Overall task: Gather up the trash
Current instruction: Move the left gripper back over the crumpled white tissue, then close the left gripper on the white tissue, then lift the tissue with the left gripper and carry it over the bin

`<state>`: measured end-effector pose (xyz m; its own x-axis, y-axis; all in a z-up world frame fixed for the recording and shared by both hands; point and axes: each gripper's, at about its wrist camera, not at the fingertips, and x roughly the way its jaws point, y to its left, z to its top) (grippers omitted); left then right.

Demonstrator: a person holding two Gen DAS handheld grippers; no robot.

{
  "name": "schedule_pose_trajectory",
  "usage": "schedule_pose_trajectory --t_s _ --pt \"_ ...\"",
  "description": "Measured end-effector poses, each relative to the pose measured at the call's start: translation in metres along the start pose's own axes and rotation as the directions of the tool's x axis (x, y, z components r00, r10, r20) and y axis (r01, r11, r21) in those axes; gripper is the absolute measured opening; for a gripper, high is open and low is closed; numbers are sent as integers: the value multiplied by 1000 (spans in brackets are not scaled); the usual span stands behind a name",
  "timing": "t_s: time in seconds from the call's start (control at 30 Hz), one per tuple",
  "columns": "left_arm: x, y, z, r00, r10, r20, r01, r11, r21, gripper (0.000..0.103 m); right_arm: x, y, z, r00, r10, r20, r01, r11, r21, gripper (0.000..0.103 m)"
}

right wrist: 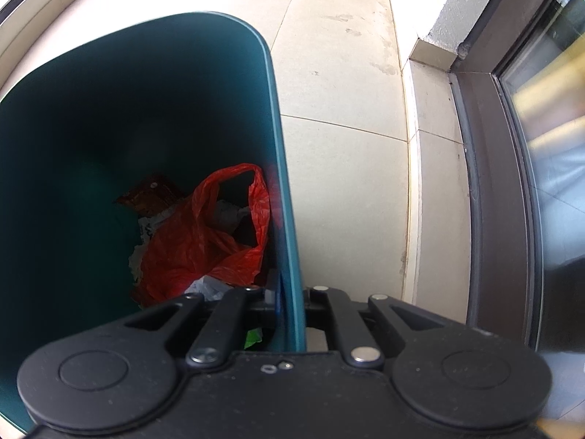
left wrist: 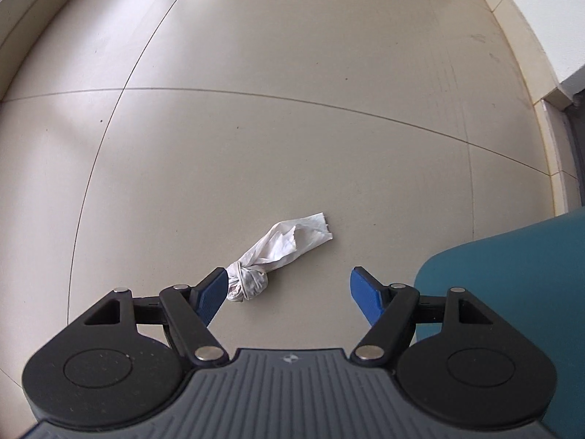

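White knotted bag [left wrist: 278,252], beige tiled floor [left wrist: 292,91], teal bin [right wrist: 281,168], red plastic bag [right wrist: 204,241], blue fingertips [left wrist: 210,298]

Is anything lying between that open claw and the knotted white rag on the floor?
Nothing visible does. The white rag lies on bare floor tile, its knot right beside one blue finger of the left gripper, whose jaws stand open around it. The teal bin stands off to one side.

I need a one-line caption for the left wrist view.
Open left tongs over a knotted white bag on the tiled floor, beside the teal bin.
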<state>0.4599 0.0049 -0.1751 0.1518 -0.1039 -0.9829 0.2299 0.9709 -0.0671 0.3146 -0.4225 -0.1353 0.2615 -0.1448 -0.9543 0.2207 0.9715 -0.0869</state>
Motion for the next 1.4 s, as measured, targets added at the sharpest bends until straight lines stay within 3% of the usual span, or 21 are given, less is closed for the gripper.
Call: schedule_pose_trajectory --t_s 0.17,0.43,0.63,0.8,0.93,1.07,1.4 --pt "44 10 -6 1000 12 -15 -12 1000 -12 73 -2 7 -2 1000 -20 2 20 999 -30 7" --pt "128 35 -9 994 29 -103 -37 996 -77 73 -4 19 -2 999 -48 0 48 997 -65 8" --pt "153 40 -15 993 32 -114 -42 995 -91 73 -4 26 -3 998 -69 -3 68 993 -93 9" --pt "156 42 -18 992 65 -107 -73 995 -74 67 -4 26 -2 998 -68 -2 67 994 -88 9" --pt "155 41 -18 992 76 -96 -83 994 -65 39 -4 26 -2 998 -69 -2 69 993 -93 9" --pt "145 41 -20 988 136 -80 -140 989 -54 26 -4 26 -1 998 -68 -1 68 994 -91 9" --pt "45 45 -18 995 85 -50 -88 995 -51 26 -4 17 -2 999 -41 1 41 998 -46 7"
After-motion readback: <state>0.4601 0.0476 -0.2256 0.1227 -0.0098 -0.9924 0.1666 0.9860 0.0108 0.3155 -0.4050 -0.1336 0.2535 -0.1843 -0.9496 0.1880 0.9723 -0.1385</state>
